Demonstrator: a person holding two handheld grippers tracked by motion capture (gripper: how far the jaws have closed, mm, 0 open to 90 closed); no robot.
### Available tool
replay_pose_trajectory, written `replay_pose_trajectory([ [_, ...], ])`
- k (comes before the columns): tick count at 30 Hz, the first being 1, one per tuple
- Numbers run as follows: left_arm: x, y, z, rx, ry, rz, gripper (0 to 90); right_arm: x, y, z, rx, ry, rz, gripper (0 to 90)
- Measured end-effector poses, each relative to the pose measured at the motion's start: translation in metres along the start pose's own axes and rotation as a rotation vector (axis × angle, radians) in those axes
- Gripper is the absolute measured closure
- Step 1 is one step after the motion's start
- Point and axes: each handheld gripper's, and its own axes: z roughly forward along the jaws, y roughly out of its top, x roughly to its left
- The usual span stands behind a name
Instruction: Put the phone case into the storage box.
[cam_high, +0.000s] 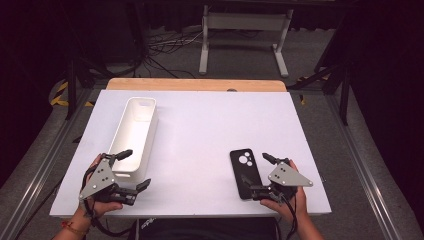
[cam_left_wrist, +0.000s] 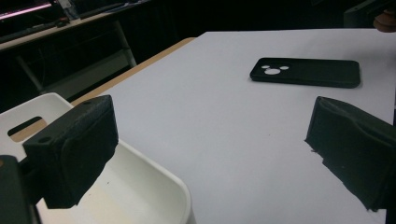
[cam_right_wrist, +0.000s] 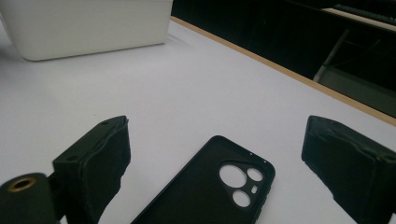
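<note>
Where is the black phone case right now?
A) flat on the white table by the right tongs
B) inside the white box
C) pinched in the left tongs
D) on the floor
A: the black phone case lies flat on the white table, just beside the open right tongs, and the white box holds nothing.

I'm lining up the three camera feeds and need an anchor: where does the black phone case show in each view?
High view: the black phone case lies lower right of centre, beside the right hand-held gripper.
Left gripper view: upper right, far across the table.
Right gripper view: bottom centre, between the open jaws.
Shared landmark: the white bin.
</note>
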Motion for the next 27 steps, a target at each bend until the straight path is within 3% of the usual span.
replay_pose_trajectory([
  [8,0.000,0.000,-0.001,0.004,-0.008,0.011,3.2,-0.004,0.002,0.005,0.077,0.018,0.027,12.2],
  [11,0.002,-0.001,-0.001,0.003,-0.008,-0.003,3.4,-0.008,0.007,0.009,0.110,0.029,0.033,12.8],
  [17,0.004,-0.001,0.002,0.006,-0.017,-0.009,3.6,-0.022,0.021,0.017,0.183,0.045,0.092,18.1],
  [23,0.003,-0.002,0.006,0.014,-0.030,-0.008,3.9,-0.043,0.034,0.034,0.369,0.058,0.150,25.6],
  [24,0.003,-0.002,0.006,0.017,-0.028,-0.005,3.9,-0.043,0.034,0.034,0.369,0.058,0.150,25.6],
  [27,0.002,-0.001,0.005,0.016,-0.027,0.006,3.8,-0.057,0.039,0.046,0.428,0.066,0.219,28.0],
])
